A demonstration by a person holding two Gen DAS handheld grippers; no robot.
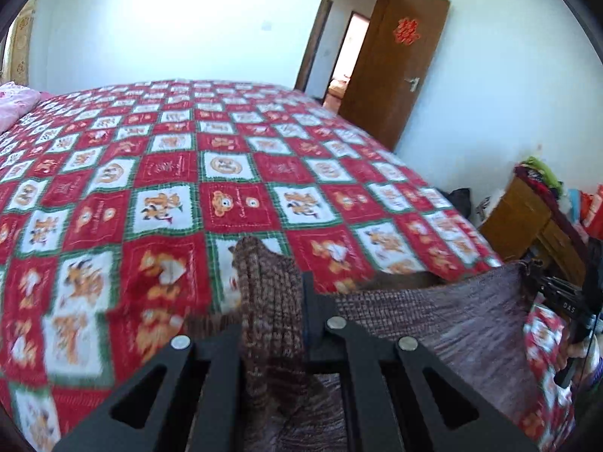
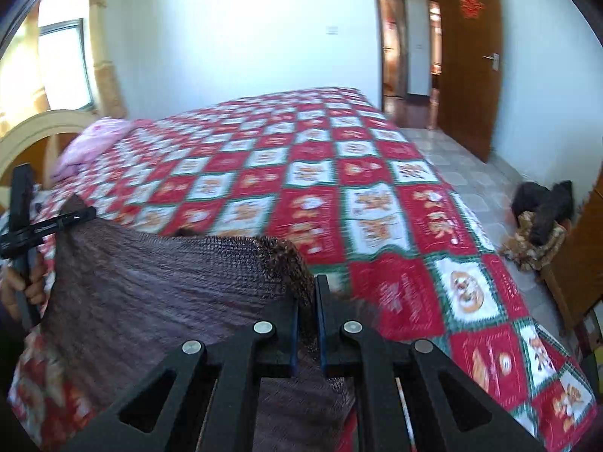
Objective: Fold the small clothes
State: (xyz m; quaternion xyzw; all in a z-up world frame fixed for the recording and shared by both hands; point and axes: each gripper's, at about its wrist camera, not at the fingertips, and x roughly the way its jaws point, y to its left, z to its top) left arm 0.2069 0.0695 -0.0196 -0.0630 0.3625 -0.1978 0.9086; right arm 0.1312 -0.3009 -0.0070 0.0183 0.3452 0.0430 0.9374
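While the brown knit garment [image 1: 433, 316] hangs stretched above the near edge of the red patchwork bedspread [image 1: 233, 173], the left gripper [image 1: 271, 301] pinches one corner — the right gripper [image 2: 307, 301] pinches the other.

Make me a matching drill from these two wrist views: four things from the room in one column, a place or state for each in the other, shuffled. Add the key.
Things
1. brown knit garment
2. pink bedding
3. wooden door
4. bedspread

Places or states
A. standing open, red paper cutout on it
B. red, white and green checks, spread over the bed
C. held up by both grippers, stretched between them
D. heaped near the headboard end of the bed

Pairs: 1-C, 2-D, 3-A, 4-B
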